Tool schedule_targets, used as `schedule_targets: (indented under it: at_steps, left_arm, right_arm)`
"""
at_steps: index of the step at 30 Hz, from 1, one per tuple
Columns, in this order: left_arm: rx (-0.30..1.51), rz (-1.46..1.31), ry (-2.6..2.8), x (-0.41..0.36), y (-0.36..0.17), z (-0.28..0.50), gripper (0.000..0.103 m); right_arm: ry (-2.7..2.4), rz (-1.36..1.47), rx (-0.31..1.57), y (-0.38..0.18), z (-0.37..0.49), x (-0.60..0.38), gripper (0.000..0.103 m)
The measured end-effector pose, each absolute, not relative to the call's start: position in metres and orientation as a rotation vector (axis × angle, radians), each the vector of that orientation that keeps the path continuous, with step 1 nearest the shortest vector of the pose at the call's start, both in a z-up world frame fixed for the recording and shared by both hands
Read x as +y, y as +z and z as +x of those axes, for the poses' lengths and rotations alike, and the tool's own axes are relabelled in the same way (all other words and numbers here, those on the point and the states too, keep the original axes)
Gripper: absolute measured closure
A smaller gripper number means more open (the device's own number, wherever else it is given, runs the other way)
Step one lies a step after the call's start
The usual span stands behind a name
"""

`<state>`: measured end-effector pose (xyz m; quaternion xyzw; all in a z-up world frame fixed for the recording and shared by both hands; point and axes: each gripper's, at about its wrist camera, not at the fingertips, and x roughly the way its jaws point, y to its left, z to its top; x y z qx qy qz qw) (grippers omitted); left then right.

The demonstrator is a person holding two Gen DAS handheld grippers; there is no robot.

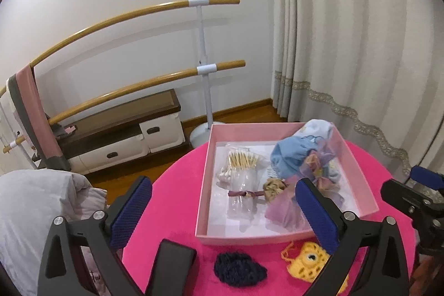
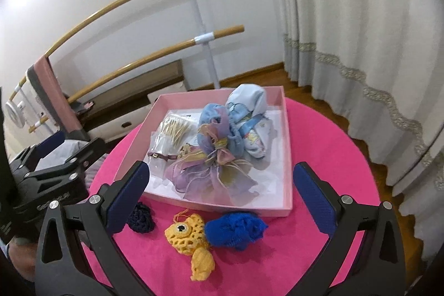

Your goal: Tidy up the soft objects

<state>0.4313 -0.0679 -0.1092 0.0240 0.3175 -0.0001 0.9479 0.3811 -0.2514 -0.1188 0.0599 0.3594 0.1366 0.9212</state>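
A pink box (image 2: 288, 143) sits on the round pink table (image 2: 327, 146). It holds a purple organza bow (image 2: 213, 171), light blue cloth (image 2: 244, 113) and a bag of cotton swabs (image 2: 177, 129). In front of the box lie a navy knitted piece (image 2: 141, 217), a yellow crochet fish (image 2: 188, 237) and a blue knitted piece (image 2: 236, 229). My right gripper (image 2: 222, 199) is open and empty, above the fish and the blue piece. My left gripper (image 1: 224, 212) is also open and empty, over the navy piece (image 1: 238, 269) and beside the fish (image 1: 308, 264), at the box's (image 1: 202, 185) near wall.
A double wooden barre (image 1: 138, 13) on a white stand runs along the wall, over a low cabinet (image 1: 125, 135). A cream curtain (image 1: 347, 46) hangs on the right. Grey-white bedding (image 1: 33, 199) lies left of the table. Wooden floor surrounds the table.
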Motion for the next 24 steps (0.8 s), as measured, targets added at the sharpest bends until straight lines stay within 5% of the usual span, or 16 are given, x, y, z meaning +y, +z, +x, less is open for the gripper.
schedule_targets:
  at_steps: [24]
  left_arm:
    - [0.549,0.03,0.024,-0.05,-0.086,0.242,0.0]
  right_arm:
    - [0.273,0.126,0.537,-0.08,0.221,-0.261,0.0]
